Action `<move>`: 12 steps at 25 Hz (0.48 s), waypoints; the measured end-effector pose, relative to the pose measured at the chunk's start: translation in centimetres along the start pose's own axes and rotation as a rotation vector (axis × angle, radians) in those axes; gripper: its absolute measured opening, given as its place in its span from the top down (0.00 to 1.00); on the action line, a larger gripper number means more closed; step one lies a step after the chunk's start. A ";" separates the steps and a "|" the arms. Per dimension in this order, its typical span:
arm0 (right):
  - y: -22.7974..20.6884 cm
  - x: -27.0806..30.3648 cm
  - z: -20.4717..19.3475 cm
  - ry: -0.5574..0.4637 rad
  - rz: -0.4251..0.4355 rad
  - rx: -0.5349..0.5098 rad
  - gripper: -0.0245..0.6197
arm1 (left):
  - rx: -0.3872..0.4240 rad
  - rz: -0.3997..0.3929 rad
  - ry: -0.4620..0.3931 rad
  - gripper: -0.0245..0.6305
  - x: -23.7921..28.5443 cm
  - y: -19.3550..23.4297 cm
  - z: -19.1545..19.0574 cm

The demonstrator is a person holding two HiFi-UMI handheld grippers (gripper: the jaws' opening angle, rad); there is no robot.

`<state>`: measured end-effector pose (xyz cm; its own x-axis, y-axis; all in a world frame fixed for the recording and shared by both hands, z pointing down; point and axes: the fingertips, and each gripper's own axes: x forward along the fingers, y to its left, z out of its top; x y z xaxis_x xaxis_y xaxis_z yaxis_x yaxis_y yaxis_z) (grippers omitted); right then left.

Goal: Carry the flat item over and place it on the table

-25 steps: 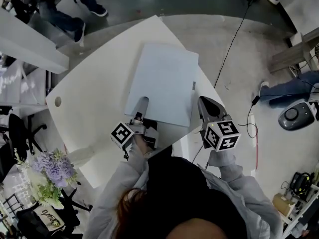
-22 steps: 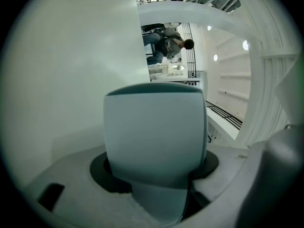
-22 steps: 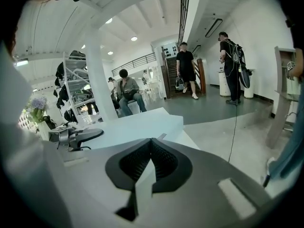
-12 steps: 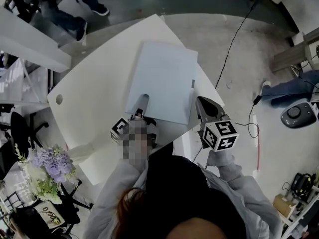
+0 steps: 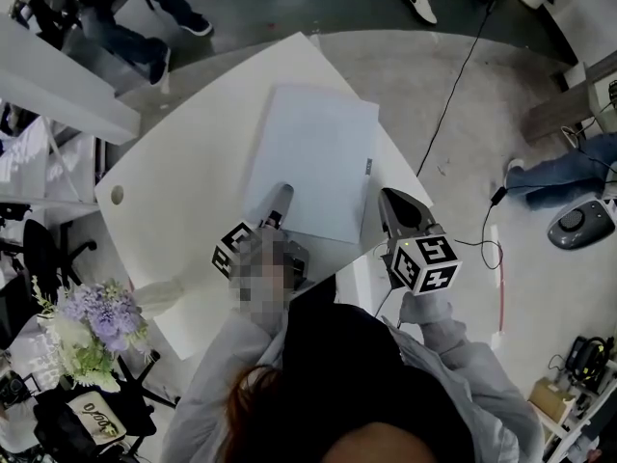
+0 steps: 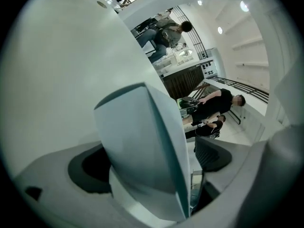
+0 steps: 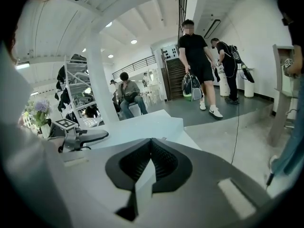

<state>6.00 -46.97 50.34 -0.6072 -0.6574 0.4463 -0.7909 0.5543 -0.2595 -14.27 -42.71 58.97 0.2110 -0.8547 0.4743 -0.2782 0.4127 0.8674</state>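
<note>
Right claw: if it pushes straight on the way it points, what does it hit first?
Likely the near edge of the flat item lying on the table, just beyond the shut right claw. Depth is unclear, so it might touch bare table first.

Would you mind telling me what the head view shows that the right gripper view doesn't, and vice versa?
Only the head view shows the round hole in the table and the grey round device on the floor. Only the right gripper view shows a green bag carried by a walking person. Both show the flat item lying on the table, and the flowers.
</note>
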 end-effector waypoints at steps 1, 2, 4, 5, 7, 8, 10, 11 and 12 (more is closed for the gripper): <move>0.1 -0.1 0.0 -0.002 0.000 0.002 0.95 | 0.003 0.010 0.014 0.14 -0.1 0.0 -0.2; 0.2 -0.2 0.1 -0.003 -0.001 0.004 0.95 | 0.007 0.017 0.029 0.11 -0.3 0.0 -0.5; 0.4 -0.5 0.0 -0.007 -0.001 0.007 0.95 | 0.019 0.027 0.059 0.09 -0.6 0.1 -1.0; 0.5 -0.7 0.0 -0.009 -0.001 0.007 0.95 | 0.026 0.028 0.070 0.08 -0.9 0.2 -1.2; 0.7 -1.2 -0.2 -0.012 -0.003 0.008 0.95 | 0.035 0.026 0.081 0.08 -1.3 0.3 -1.5; 0.9 -1.5 -0.4 -0.013 -0.005 0.009 0.95 | 0.036 0.026 0.084 0.08 -1.6 0.4 -1.6; 1.2 -1.9 -0.8 -0.013 -0.010 0.010 0.95 | 0.038 0.025 0.089 0.05 -2.2 0.6 -1.8; 1.4 -2.1 -1.0 -0.014 -0.013 0.010 0.95 | 0.040 0.024 0.092 0.05 -2.5 0.8 -1.9; 1.6 -2.4 -1.2 -0.018 -0.015 0.010 0.95 | 0.043 0.020 0.095 0.05 -2.9 0.9 -2.0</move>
<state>6.23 -43.90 49.84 -0.5965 -0.6745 0.4351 -0.8005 0.5392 -0.2616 -13.24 -39.22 58.70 0.2925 -0.8116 0.5058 -0.3226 0.4141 0.8511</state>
